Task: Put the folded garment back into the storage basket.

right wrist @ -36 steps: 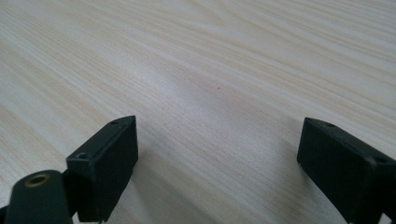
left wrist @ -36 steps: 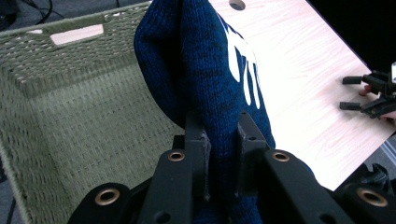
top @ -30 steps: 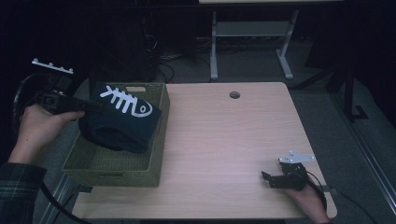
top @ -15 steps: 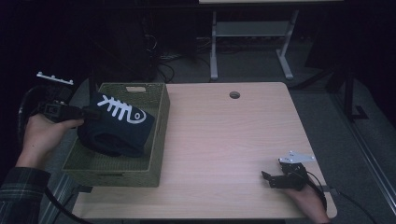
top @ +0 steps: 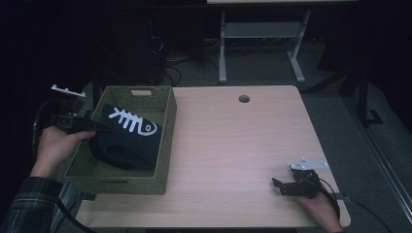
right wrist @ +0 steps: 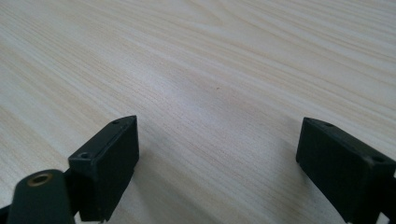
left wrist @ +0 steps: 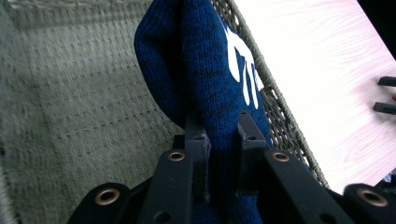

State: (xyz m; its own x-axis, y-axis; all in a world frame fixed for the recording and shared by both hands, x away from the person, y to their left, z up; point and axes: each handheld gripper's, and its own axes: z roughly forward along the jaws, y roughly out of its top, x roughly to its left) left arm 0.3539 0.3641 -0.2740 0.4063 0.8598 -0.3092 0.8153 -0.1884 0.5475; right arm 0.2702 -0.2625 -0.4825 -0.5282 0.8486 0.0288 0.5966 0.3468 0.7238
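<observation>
- The left tool (top: 99, 126) is clamped on a fold of a dark blue knitted sweater (top: 127, 141) with a white fish-bone print; in the left gripper view the two black jaws pinch the knit between them (left wrist: 223, 154).
- The sweater sits inside the green woven basket (top: 165, 141) at the left side of the counter (top: 243, 155). It lies bunched and tilted, its far end resting against the basket's right wall, its near end lower toward the basket floor.
- The right tool (top: 291, 187) rests at the near right of the counter, well apart from the basket, with its jaws spread wide and nothing between them; the right gripper view shows bare wood grain (right wrist: 210, 70) between the two pads.
- Step in hand, as I judge it: putting the sweater into the basket. The garment is already within the walls but not yet let go, so the placing is nearly done.
- The next move calls for settling the sweater onto the basket floor, then opening the left tool and lifting it straight out so the knit does not snag on a jaw.
- A risk: the tilted far end may ride up over the right wall, so it may need a nudge down.
</observation>
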